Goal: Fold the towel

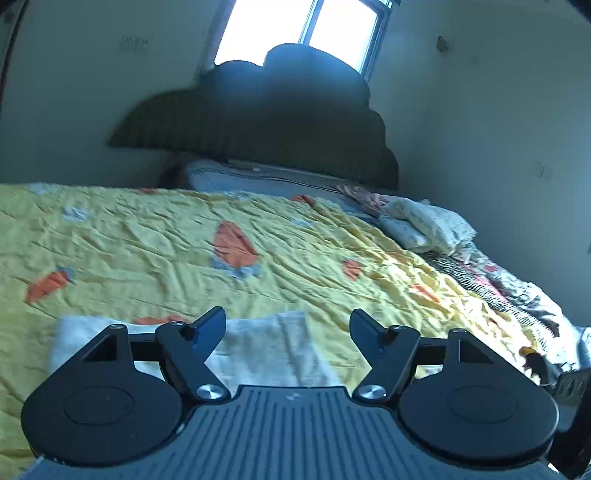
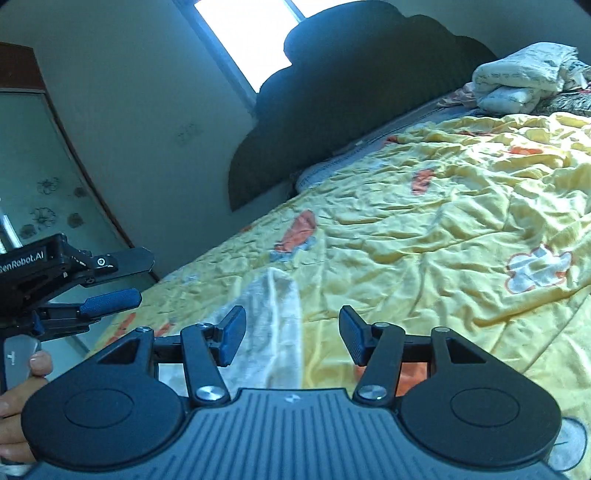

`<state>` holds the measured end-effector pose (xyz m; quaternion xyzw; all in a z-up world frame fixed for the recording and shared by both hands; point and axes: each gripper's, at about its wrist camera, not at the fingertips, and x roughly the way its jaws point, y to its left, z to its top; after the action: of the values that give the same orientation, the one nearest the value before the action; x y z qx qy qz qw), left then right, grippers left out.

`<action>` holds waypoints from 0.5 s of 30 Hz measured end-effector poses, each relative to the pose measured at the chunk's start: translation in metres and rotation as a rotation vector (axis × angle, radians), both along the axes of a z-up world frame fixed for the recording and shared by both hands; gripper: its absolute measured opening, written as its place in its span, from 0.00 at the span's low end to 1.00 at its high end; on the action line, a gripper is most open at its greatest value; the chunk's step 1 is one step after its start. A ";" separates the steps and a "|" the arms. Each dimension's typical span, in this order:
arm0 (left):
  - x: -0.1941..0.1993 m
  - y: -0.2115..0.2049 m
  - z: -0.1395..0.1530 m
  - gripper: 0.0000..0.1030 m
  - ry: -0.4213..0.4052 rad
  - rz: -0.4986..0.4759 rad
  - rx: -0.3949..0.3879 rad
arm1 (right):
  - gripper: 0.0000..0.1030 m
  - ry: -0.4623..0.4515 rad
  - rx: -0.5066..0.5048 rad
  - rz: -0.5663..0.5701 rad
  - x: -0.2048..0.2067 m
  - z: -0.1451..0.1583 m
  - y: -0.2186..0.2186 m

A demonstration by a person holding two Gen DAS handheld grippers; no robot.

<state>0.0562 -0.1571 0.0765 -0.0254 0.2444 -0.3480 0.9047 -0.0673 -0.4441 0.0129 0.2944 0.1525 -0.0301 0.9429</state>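
Note:
A white towel [image 1: 266, 350] lies flat on the yellow quilt [image 1: 147, 240], just under and ahead of my left gripper [image 1: 288, 328]. That gripper is open and its fingers stand wide apart above the cloth, with nothing pinched. In the right wrist view the towel [image 2: 275, 306] runs as a long pale strip ahead of my right gripper [image 2: 291, 336], which is open and empty above its near end. The left gripper [image 2: 129, 278] shows at the left edge of that view, its jaws apart and off the bed's side.
The quilt [image 2: 443, 229] with orange carrot prints covers the bed. A dark scalloped headboard [image 1: 258, 122] stands under a bright window [image 1: 295, 29]. Folded bedding [image 1: 424, 225] is piled at the far right. A hand [image 2: 22, 384] grips the left tool; a glass wardrobe door [image 2: 40, 192] stands behind it.

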 end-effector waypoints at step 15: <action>-0.048 0.144 -0.070 0.75 -0.031 0.032 0.235 | 0.55 0.148 0.039 0.133 0.000 -0.009 0.039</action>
<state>0.0078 -0.0129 0.0060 0.0821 0.2691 -0.3030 0.9105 -0.0677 -0.4052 0.0036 0.2988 0.2414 0.0141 0.9232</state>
